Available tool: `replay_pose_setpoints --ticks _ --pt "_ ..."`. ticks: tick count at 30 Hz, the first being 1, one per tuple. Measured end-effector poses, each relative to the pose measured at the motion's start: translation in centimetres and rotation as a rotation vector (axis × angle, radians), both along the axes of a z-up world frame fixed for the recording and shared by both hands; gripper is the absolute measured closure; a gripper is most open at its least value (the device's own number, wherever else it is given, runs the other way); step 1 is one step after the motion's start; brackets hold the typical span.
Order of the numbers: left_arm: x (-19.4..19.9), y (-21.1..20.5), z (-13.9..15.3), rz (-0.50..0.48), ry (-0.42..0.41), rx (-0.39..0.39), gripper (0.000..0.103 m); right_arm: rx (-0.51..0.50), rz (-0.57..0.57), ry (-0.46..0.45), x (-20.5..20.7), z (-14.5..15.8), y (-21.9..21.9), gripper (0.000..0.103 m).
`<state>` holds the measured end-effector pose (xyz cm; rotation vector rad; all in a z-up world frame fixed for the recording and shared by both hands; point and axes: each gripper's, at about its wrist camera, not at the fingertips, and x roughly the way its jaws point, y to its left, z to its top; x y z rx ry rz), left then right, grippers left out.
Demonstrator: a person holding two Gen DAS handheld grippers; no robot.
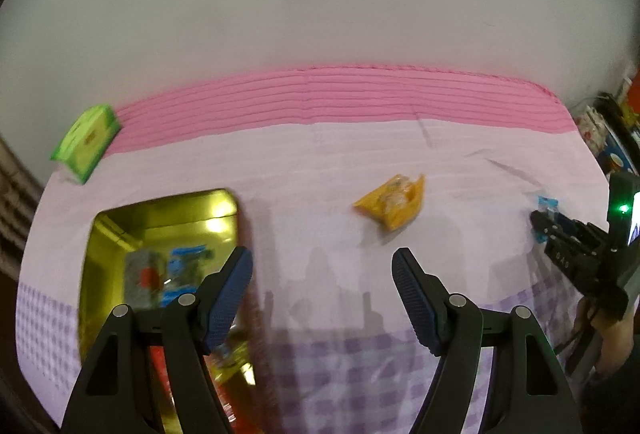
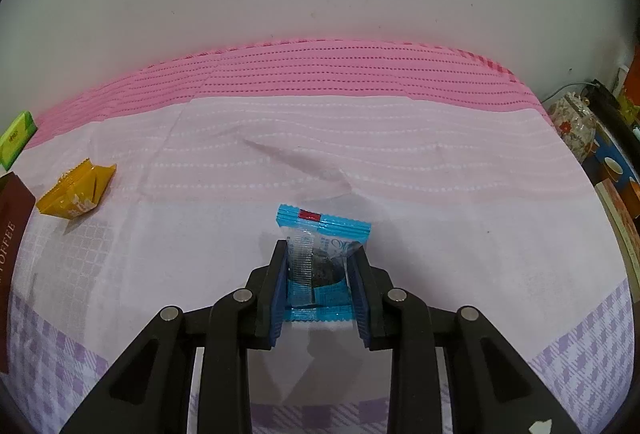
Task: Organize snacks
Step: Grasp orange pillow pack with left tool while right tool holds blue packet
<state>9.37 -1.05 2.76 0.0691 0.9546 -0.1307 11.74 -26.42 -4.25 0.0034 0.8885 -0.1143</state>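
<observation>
Right gripper (image 2: 320,274): pads pressed against both sides of a blue snack packet (image 2: 320,254), which stands between them with its crimped top edge poking out past the fingertips. It sits low over the tablecloth (image 2: 440,174); whether the packet still touches the cloth cannot be told. Bare cloth lies ahead of and to the right of this gripper, running to the pink striped band along the wall. A low crease in the cloth sits just ahead of the packet.

Left gripper (image 1: 322,270): fingers spread wide, nothing between them, above bare cloth. Yellow snack packet (image 1: 390,204) lies ahead and slightly right of it, apart from everything else. Gold tin (image 1: 160,218) sits just left of the left finger, its right rim close beside that finger; blurred wrappers inside, blue and red among them. Green box (image 1: 86,142) sits far ahead-left near the table's left edge.

From the right wrist view, a brown box (image 2: 12,234) lies at the far left, yellow packet just beyond it.
</observation>
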Motion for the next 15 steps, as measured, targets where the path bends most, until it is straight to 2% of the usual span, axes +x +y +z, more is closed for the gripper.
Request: replay_pose_setpoints --ticks 15 --pt "4.8 -5.1 -3.2 -0.094 0.033 -0.019 0.030 0.011 0.005 -0.001 0.0 -0.1 -0.3 0.074"
